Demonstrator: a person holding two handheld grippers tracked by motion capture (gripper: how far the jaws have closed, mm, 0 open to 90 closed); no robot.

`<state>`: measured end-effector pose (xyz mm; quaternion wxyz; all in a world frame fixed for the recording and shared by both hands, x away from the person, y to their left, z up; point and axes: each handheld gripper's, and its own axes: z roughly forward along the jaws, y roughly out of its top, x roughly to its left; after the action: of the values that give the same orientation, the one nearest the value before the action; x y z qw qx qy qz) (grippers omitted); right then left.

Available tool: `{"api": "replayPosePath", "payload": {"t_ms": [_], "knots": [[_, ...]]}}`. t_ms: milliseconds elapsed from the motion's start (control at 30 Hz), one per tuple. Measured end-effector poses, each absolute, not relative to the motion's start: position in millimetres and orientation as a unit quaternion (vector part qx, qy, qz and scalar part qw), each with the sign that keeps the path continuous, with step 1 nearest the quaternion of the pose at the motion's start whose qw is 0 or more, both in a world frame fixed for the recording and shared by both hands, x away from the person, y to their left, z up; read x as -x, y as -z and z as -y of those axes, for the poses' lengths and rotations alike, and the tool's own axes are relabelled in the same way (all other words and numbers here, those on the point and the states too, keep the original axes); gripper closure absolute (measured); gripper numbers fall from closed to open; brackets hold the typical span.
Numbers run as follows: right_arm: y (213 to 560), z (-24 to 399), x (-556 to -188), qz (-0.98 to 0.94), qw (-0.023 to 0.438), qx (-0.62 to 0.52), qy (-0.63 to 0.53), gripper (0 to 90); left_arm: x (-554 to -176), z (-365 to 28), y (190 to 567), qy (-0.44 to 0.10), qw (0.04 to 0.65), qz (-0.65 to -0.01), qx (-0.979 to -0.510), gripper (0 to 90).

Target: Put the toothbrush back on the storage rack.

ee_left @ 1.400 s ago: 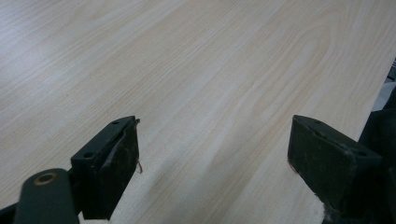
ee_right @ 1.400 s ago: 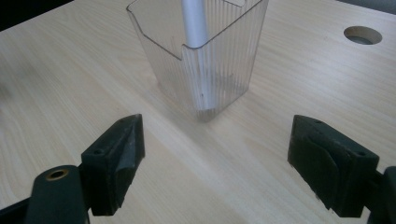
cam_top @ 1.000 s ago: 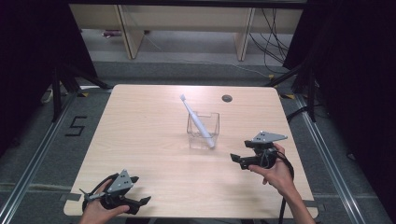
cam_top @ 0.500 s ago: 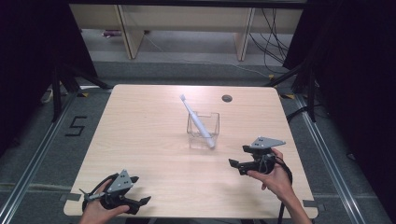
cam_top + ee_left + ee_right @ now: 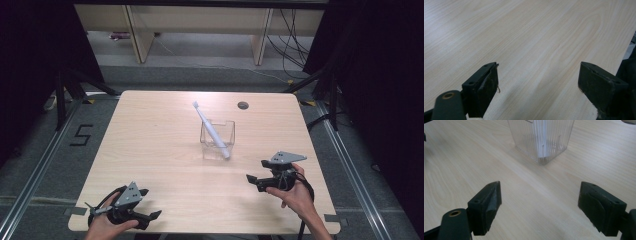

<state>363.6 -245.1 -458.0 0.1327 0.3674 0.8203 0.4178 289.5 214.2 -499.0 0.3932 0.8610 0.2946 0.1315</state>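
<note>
A clear plastic cup (image 5: pixel 217 137) stands upright near the middle of the desk (image 5: pixel 165 130), with a white toothbrush (image 5: pixel 211 129) leaning in it, its head pointing up and toward the far left and its lower end at the cup's near right corner. The right hand-held gripper (image 5: pixel 252 181) sits near the right front of the desk, apart from the cup, its 2 jaws spread wide and holding nothing; the right gripper view shows the ribbed cup (image 5: pixel 541 138) ahead of them. The left hand-held gripper (image 5: pixel 150 204) rests at the front left edge, well apart from the cup, jaws also wide open and empty over bare wood. A small dark hole (image 5: pixel 243 105) lies behind the cup.
</note>
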Motion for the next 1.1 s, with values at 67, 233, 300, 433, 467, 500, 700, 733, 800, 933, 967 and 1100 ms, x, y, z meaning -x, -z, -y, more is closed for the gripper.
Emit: {"api": "replayPosePath", "payload": {"t_ms": [67,233,300,433,467,500,700,733,800,933,967,1100], "knots": [[460,246,-363,-0.819,0.128,-0.368,-0.422,19.9,-290,-214,499,-0.132,0.393,-0.294,-0.861,16.0],[462,248,-358,-0.818,0.122,-0.38,-0.415,19.9,-290,-215,499,-0.133,0.392,-0.293,-0.862,16.0],[464,249,-358,-0.819,0.126,-0.369,-0.421,19.9,-290,-215,499,-0.133,0.392,-0.293,-0.862,16.0],[467,251,-356,-0.82,0.133,-0.368,-0.418,19.9,-290,-214,499,-0.132,0.393,-0.294,-0.861,16.0],[467,251,-356,-0.82,0.133,-0.368,-0.418,19.9,-290,-214,499,-0.132,0.393,-0.294,-0.861,16.0],[468,250,-353,-0.818,0.119,-0.378,-0.418,19.9,-290,-214,499,-0.132,0.393,-0.294,-0.861,16.0],[471,253,-349,-0.819,0.127,-0.376,-0.415,20.0,-290,-214,499,-0.133,0.393,-0.294,-0.861,16.0],[472,253,-349,-0.819,0.117,-0.375,-0.419,20.0,-290,-214,499,-0.133,0.393,-0.293,-0.861,16.1],[473,256,-348,-0.82,0.128,-0.373,-0.414,20.0,-290,-215,498,-0.135,0.389,-0.29,-0.864,16.0],[474,257,-344,-0.817,0.123,-0.383,-0.412,19.9,-290,-215,498,-0.136,0.391,-0.293,-0.862,16.0],[475,257,-344,-0.818,0.117,-0.382,-0.414,19.9,-290,-215,498,-0.136,0.39,-0.293,-0.862,16.0],[477,261,-342,-0.821,0.127,-0.383,-0.404,19.6,-290,-215,498,-0.136,0.391,-0.293,-0.862,16.0]]}}
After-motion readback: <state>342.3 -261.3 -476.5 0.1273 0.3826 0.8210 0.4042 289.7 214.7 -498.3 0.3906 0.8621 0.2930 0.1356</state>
